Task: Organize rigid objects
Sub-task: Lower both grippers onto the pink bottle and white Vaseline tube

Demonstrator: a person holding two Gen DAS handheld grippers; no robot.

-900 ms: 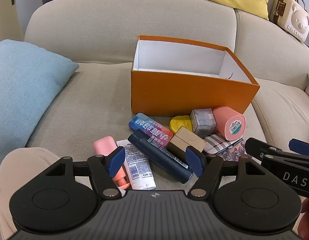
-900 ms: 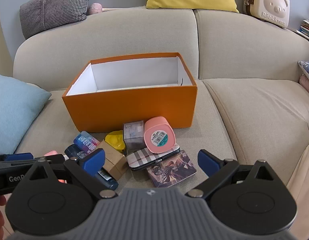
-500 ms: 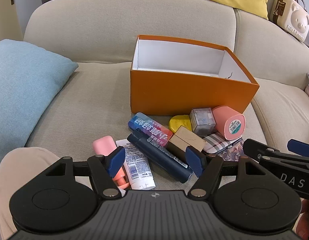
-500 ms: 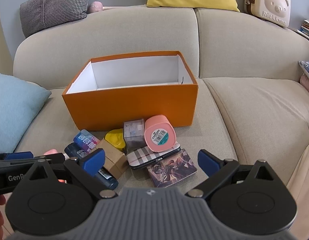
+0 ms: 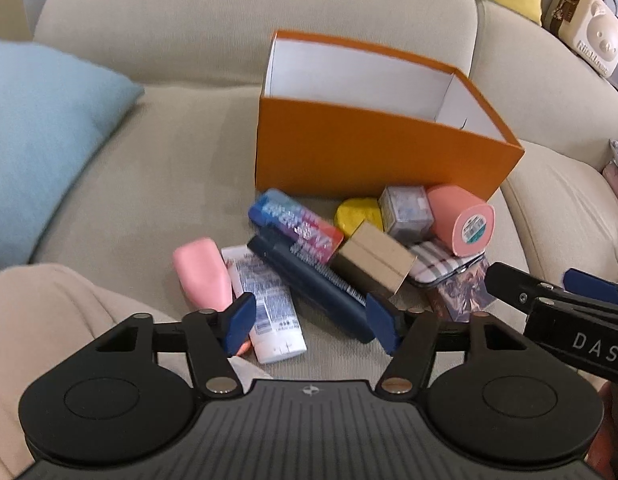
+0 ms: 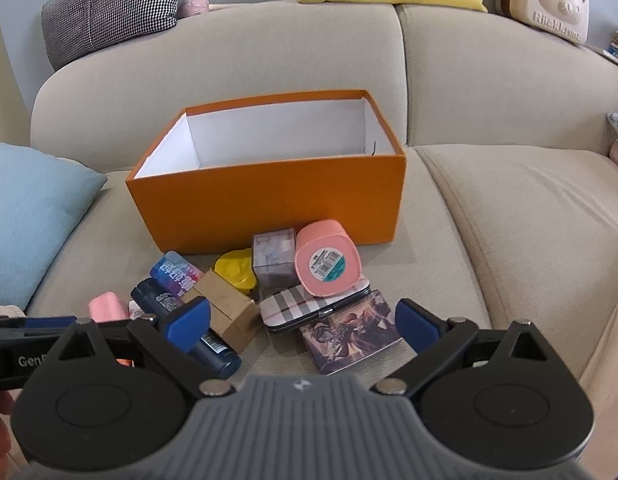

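- The orange box (image 6: 269, 204) stands open on the sofa (image 6: 509, 200), nothing visible inside; the clutter lies piled just in front of it.
- Judged step: choosing a first item. The left gripper (image 5: 309, 322) hangs jaws apart and empty over the dark blue tube (image 5: 321, 286); next it should lower and close.
- The right gripper (image 6: 303, 326), spread wide and empty, sees the picture card box (image 6: 349, 336) whole; the left view hides most of it.

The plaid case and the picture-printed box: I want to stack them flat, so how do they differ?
The plaid case is slim, rounded and tilted, its far end under the pink container; the picture-printed box is thicker, square-cornered and lies flat. The case overlaps the box's far edge. Both lie loose in front of the orange box.
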